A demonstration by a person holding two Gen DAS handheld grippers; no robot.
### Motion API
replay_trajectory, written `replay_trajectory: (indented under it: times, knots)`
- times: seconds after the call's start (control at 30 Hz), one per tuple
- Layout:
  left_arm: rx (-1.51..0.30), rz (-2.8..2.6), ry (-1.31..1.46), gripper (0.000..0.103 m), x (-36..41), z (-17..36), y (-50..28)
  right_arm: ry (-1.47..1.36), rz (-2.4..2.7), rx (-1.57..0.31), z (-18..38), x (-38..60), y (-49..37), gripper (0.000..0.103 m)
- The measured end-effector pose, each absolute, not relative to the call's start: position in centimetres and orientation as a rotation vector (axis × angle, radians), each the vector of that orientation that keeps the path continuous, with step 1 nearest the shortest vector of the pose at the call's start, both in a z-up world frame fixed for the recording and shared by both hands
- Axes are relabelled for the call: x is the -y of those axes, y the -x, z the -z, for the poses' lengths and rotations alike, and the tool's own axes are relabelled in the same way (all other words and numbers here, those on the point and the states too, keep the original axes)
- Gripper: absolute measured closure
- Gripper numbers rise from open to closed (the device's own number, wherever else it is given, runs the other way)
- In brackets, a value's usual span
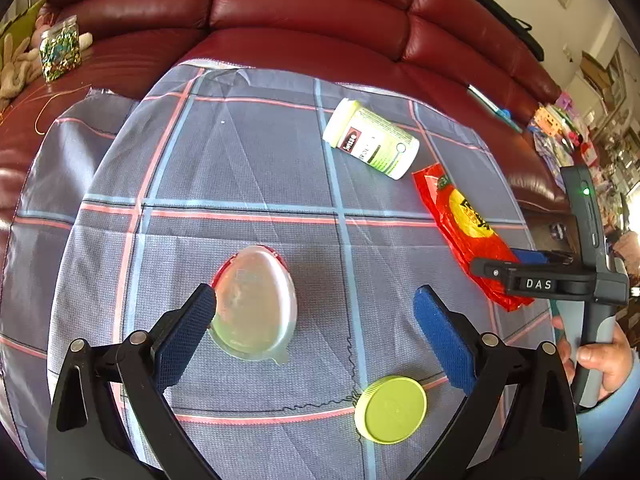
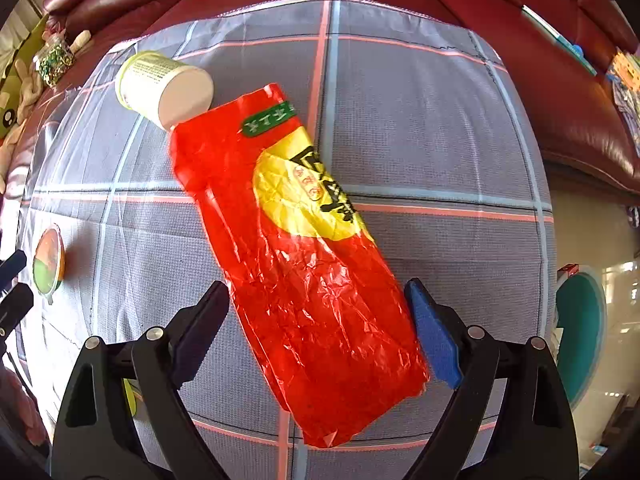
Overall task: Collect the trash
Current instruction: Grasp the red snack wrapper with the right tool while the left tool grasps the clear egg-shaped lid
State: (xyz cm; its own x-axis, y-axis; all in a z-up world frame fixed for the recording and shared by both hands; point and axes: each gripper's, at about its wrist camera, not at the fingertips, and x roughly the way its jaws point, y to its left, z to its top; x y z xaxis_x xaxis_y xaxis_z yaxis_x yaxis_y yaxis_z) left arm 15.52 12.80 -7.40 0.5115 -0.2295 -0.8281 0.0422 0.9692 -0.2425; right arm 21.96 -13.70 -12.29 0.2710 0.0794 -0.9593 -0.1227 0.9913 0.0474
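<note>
The right hand-held gripper hangs wide open over a crinkled red foil bag with a yellow disc, its pads clear of the edges. The left hand-held gripper, also open, straddles an egg-shaped clear plastic lid. A round green cap and a toppled supplement bottle lie apart on the plaid cloth.

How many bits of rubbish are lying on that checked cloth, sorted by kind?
Red wrapper: 1
Plastic bottle, lying on its side: 1
Green lid, loose: 1
Clear egg-shaped shell: 1
Total: 4
</note>
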Motion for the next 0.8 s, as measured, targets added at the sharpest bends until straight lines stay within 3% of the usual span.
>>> replay_trajectory:
  times: [0.13, 0.23, 0.3, 0.37, 0.73, 0.8]
  knots:
    - [-1.024, 0.14, 0.216, 0.004, -14.3, 8.0, -15.6, 0.096, -0.116, -1.275, 12.7, 12.0, -21.0, 0.029]
    - [-1.034, 0.13, 0.24, 0.004, -15.3, 8.7, -15.7, 0.132, -0.102, -1.236, 12.1, 11.0, -19.9, 0.051]
    - [-1.044, 0.126, 0.249, 0.004, -15.7, 9.2, -15.9, 0.159, -0.103, -1.21, 11.3, 10.1, -19.2, 0.083]
    - [-1.048, 0.124, 0.249, 0.004, -15.8, 9.6, -16.2, 0.127, -0.121, -1.207, 10.4, 9.8, -18.6, 0.095]
    - [-1.055, 0.089, 0.158, 0.004, -14.8, 10.9, -16.9, -0.013, -0.171, -1.207, 8.6, 10.2, -17.0, 0.096]
    - [-1.043, 0.078, 0.144, 0.01, -14.6, 10.9, -16.7, -0.023, -0.171, -1.213, 8.9, 10.4, -16.9, 0.096]
